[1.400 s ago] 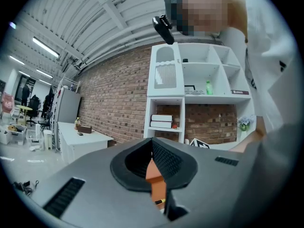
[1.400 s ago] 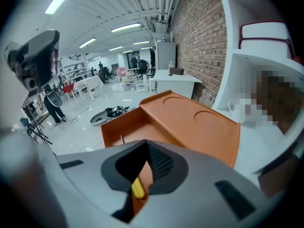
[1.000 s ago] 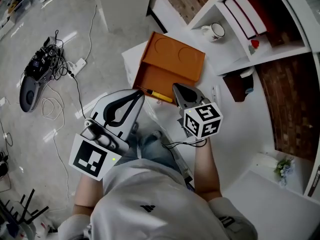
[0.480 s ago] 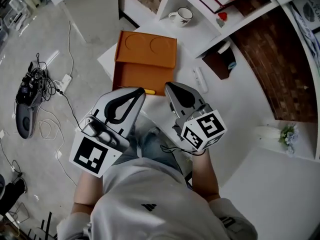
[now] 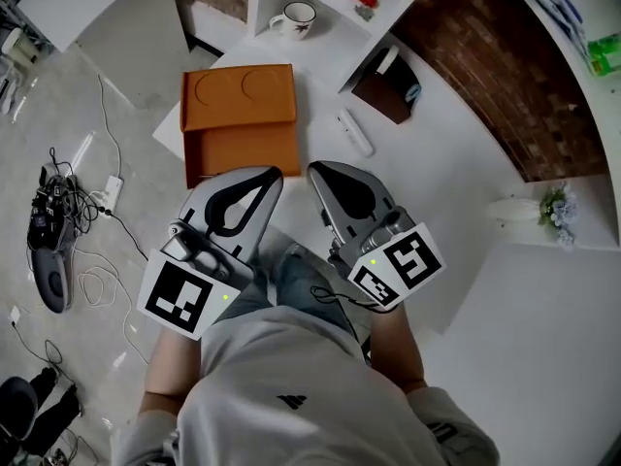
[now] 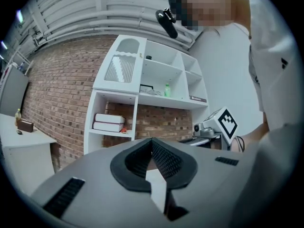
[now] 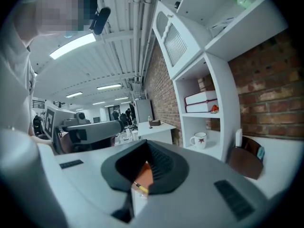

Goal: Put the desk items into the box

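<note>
Head view: left claw (image 5: 268, 175) and right claw (image 5: 316, 171) both clenched, empty; best open right, square onto white stick (image 5: 354, 132) at 1 o'clock.

Brick wall (image 6: 57, 94) behind white shelving (image 6: 114, 87), glossy pale floor (image 5: 58, 85) below
</note>
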`<state>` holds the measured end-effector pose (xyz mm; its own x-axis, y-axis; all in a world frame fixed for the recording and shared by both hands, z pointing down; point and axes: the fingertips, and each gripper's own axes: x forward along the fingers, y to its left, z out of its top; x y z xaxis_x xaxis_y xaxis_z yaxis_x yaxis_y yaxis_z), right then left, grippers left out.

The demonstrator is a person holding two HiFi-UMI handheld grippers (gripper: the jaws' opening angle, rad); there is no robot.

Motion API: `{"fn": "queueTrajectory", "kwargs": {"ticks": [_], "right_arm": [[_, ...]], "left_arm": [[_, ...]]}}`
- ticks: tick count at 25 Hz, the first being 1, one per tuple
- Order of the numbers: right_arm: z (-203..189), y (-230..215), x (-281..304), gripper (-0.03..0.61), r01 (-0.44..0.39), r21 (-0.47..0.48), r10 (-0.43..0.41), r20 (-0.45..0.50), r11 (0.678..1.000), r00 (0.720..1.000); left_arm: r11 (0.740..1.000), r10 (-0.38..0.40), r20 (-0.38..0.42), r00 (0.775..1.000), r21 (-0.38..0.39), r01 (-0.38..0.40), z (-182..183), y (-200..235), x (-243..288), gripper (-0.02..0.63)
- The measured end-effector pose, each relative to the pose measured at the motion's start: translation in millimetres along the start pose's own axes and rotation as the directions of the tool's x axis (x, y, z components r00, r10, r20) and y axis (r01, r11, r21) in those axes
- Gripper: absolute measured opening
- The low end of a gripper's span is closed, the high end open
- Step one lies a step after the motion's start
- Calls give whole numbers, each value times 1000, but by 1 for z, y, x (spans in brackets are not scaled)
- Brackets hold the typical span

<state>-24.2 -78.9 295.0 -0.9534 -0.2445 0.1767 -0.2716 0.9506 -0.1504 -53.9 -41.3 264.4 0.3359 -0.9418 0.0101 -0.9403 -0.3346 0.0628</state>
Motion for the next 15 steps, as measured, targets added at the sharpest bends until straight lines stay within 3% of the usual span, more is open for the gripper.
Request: {"fn": "queueTrajectory", "kwargs": {"ticks": [6, 11, 15], "right_arm": [[6, -11, -24, 9, 68, 10, -68, 33, 998, 997], [11, -18, -38, 9, 106, 18, -107, 55, 994, 993], [12, -23, -47, 9, 130, 20, -131, 69, 991, 989]], "left_arm": [[997, -71, -23, 997, 20, 71, -1, -16, 21, 12], [994, -110, -1, 994, -11, 110, 4, -23, 31, 12], [992, -127, -8, 992, 27, 127, 3, -29, 37, 12]]}}
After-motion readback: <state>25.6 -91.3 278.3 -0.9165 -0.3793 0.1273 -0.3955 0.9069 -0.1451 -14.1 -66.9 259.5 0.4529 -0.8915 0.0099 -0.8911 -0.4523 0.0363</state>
